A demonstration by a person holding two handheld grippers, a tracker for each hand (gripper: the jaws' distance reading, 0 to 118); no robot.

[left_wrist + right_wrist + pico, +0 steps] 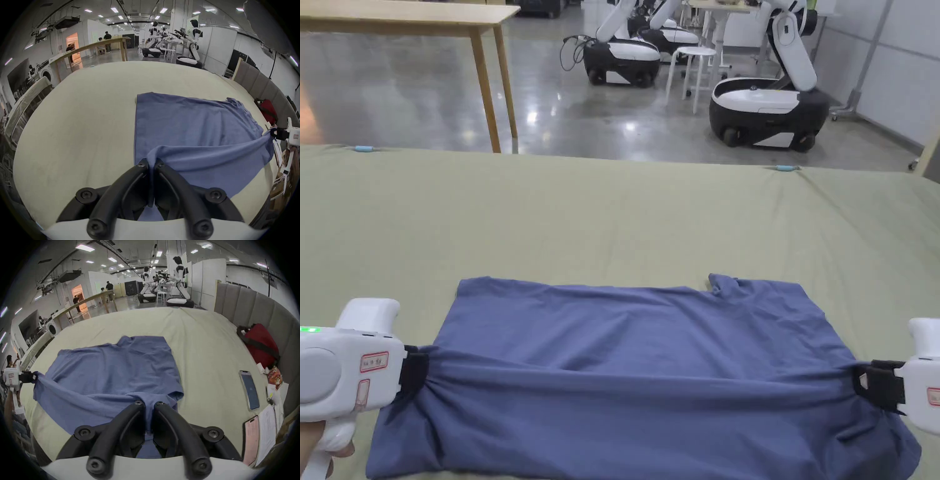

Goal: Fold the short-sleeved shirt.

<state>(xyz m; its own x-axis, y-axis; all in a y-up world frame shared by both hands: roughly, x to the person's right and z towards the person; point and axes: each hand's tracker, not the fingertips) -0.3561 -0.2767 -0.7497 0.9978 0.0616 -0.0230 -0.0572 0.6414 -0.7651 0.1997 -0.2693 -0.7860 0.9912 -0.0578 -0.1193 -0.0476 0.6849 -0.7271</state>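
Bright overhead light, fisheye-warped dark edges.

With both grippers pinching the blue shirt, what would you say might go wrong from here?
1. The left gripper and right gripper each pinch a small bunch of the shirt; it might slip out.
2. The span between them sags, so the fold may land creased.
3. The upturned sleeve could get folded in crooked.

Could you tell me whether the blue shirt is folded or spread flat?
Partly folded: both grippers pinch the shirt, lifting a taut ridge across it.

A bed (612, 212) under a pale green sheet carries the blue shirt (637, 337). Two phones (249, 391) and papers (267, 433) lie near its right edge.
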